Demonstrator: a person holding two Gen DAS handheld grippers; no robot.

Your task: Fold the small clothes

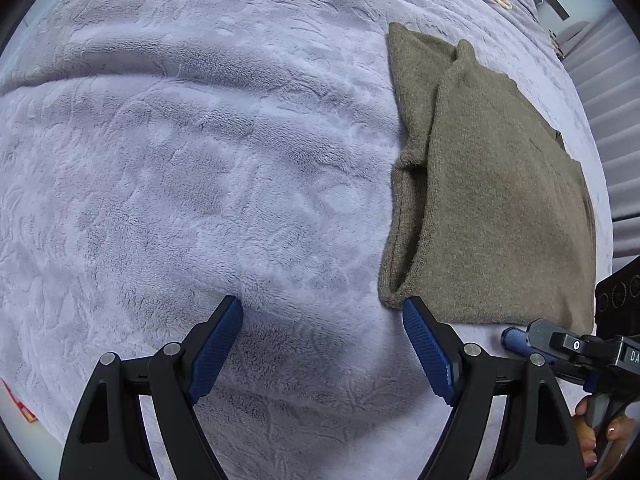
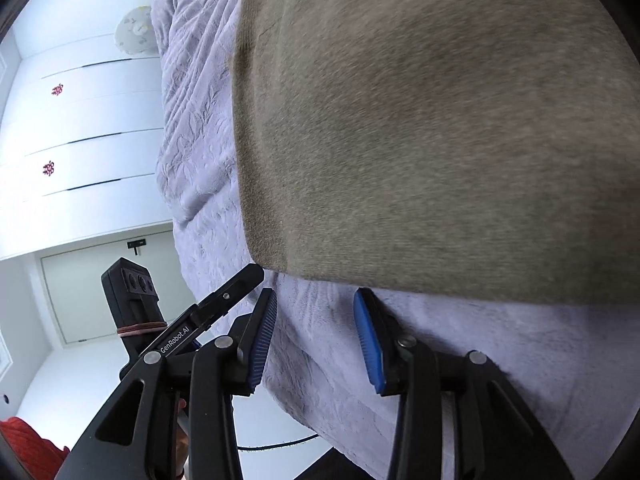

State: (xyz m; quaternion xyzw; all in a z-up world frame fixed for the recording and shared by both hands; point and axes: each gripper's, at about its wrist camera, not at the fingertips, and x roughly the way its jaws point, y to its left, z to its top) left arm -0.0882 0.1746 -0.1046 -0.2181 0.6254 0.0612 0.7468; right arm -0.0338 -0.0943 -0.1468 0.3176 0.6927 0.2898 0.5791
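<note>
On the lilac bedspread the olive knitted garment lies folded, one layer doubled over another, near the bed's edge. The left claw stands wide and empty beside its near corner; the right claw, partly open, holds nothing, just short of the hem. A careless pinch could catch the plush cover too, or drag the top layer askew.

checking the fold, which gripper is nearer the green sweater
Hard to separate; both are beside it. The left gripper has one finger at the green sweater's corner; the right gripper sits open just short of its near edge.
</note>
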